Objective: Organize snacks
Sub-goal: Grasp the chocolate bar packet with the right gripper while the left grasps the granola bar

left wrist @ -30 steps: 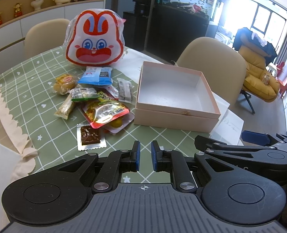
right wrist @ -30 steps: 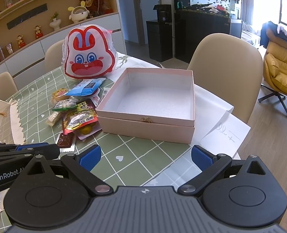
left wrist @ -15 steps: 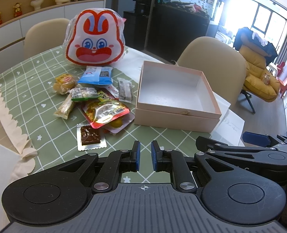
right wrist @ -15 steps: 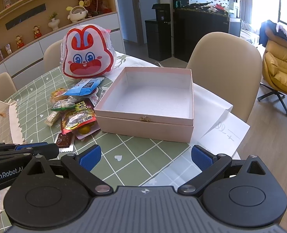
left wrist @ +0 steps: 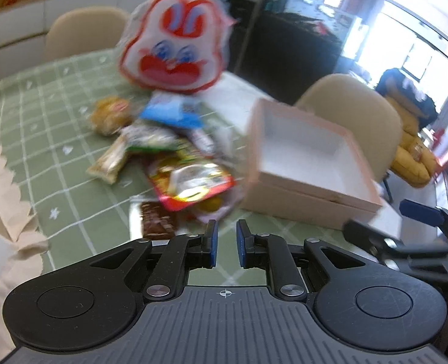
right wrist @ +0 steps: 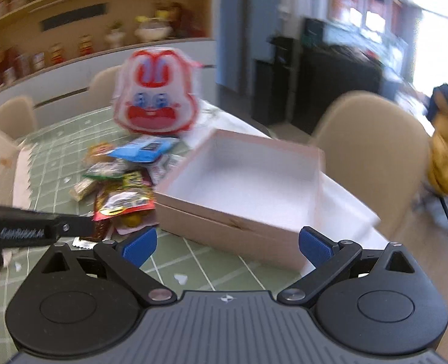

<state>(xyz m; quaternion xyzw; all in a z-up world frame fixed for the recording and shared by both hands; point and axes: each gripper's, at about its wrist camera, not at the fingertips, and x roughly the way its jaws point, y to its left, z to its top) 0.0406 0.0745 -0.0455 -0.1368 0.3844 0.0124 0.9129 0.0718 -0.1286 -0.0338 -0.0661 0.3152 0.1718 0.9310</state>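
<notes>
Pink box (right wrist: 239,182), the landmark for all that follows: it stands open on the green checked tablecloth (left wrist: 42,139), its white interior bare in both wrist views. No snack lies in it, so I judge the organizing not yet begun.

Snack pile, just to the left of the box: every packet I can see lies on the cloth outside the box. Nearest the box's left wall is the red-and-yellow pouch (left wrist: 190,185), resting over a pale wrapper with something yellow under it. In front of the pouch, toward me, lies the brown bar in a clear wrapper (left wrist: 155,221). Behind the pouch come a green-edged packet (left wrist: 149,139), a blue packet (left wrist: 172,110), a long tan packet (left wrist: 108,163) and a round golden one (left wrist: 110,115). The rabbit-face bag (left wrist: 175,48) stands upright behind the pile, beyond the box's far left corner. The frames are blurred, so print on the wrappers cannot be read.

Grippers: my left gripper (left wrist: 225,244) has its blue pads drawn nearly together with nothing between them, and points at the near edge of the pile, left of the box's front corner. My right gripper (right wrist: 224,244) stands spread wide and empty, before the box's front wall.

Remaining, by my judgement: the whole pile must be moved into the box, and the left gripper must open before it can take a first packet.
</notes>
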